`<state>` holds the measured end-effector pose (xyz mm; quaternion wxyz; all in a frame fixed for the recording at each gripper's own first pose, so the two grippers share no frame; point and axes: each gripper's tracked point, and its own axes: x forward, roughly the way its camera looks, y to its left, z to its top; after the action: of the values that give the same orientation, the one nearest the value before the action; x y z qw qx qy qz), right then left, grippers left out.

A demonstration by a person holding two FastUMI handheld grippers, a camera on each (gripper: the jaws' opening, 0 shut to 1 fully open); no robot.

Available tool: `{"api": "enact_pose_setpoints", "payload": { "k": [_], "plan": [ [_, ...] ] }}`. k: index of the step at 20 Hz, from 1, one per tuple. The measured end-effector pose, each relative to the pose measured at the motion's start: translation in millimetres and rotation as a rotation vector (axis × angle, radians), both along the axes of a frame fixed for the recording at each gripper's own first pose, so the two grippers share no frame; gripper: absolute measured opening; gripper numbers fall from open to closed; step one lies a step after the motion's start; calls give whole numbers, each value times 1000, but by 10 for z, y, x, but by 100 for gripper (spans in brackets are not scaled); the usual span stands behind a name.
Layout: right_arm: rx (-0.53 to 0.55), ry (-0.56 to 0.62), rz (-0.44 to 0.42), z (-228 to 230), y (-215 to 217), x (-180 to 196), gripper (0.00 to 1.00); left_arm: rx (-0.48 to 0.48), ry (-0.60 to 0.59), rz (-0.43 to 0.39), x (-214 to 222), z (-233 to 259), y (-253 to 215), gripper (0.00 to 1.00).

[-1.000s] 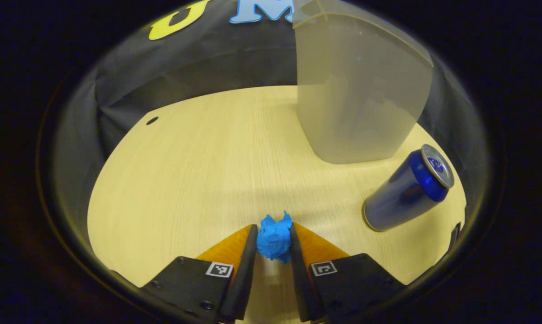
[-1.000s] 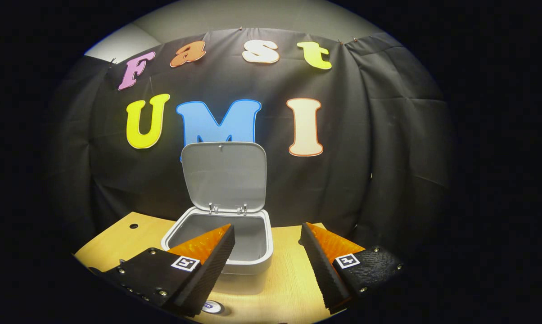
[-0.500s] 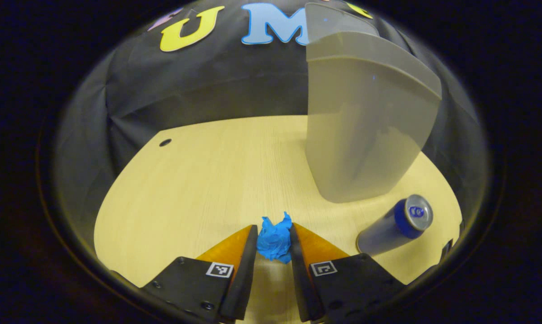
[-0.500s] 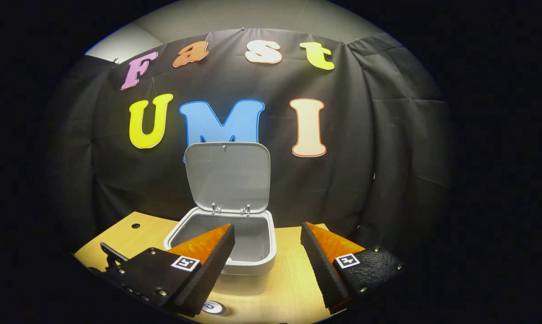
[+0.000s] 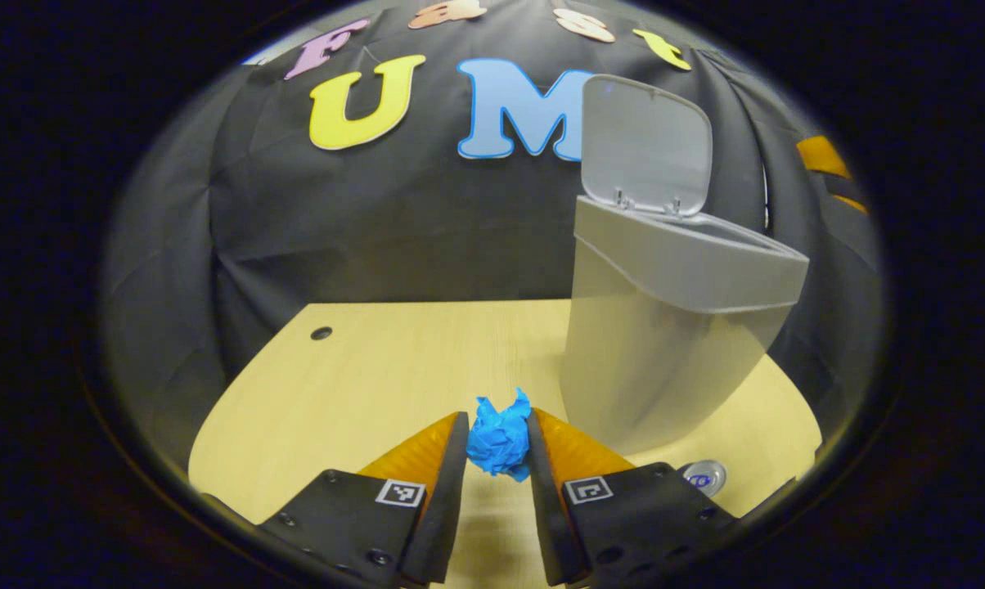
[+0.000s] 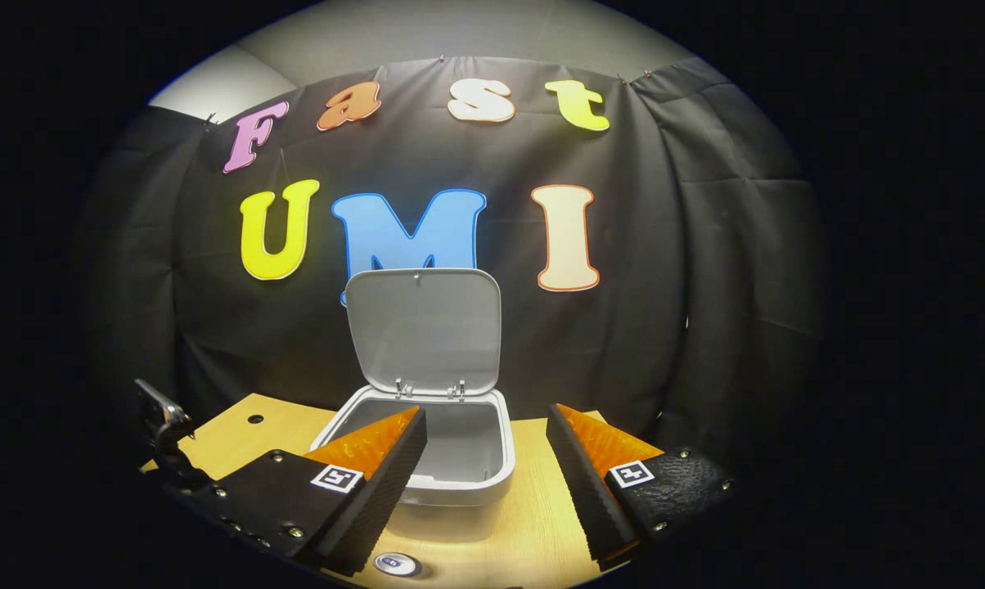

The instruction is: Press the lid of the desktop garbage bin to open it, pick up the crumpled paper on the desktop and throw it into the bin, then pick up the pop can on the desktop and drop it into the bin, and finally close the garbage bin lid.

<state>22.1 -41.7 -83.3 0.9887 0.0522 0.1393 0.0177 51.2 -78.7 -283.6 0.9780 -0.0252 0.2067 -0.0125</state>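
My left gripper (image 5: 497,438) is shut on the crumpled blue paper (image 5: 498,435), held up off the wooden table (image 5: 378,368). The grey bin (image 5: 664,327) stands to the right ahead, its lid (image 5: 644,147) upright and open. The pop can (image 5: 703,477) shows its top low at the right, just past my right finger. In the right gripper view, my right gripper (image 6: 486,458) is open and empty, above and in front of the open bin (image 6: 452,458) with its raised lid (image 6: 425,331). The can's top (image 6: 396,564) sits below it on the table. The left gripper's body (image 6: 161,433) shows at the far left.
A small dark hole (image 5: 321,333) marks the table's far left part. The black cloth wall hangs close behind the bin and table. Bare tabletop (image 6: 533,523) lies to the right of the bin in the right gripper view.
My left gripper has risen and tilted up with the paper: the bin's rim and lid have come into view and the can has dropped to the lower edge. The right gripper has barely moved.
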Motion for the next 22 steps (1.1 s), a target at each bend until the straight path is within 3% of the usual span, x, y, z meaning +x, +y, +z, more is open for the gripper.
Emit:
{"api": "enact_pose_setpoints", "payload": {
  "k": [3,7,8,13,18,22],
  "plan": [
    [12,-4,-6,0,-5,-16,94,-2,-78,-4,95,406,3,46],
    [20,-11,-23,18,-62,-35,94,3,-177,-31,246,939,-98,50],
    [22,-13,-30,27,-86,-33,94,3,-199,-39,279,1045,-136,45],
    [23,-18,-70,33,-247,-77,94,4,-289,-103,480,1519,-435,47],
    [20,-14,-132,27,-488,-165,94,17,-355,-197,688,1840,-869,45],
    [14,-4,-186,-4,-696,-245,94,23,-383,-263,776,1967,-1220,50]
  ]
}}
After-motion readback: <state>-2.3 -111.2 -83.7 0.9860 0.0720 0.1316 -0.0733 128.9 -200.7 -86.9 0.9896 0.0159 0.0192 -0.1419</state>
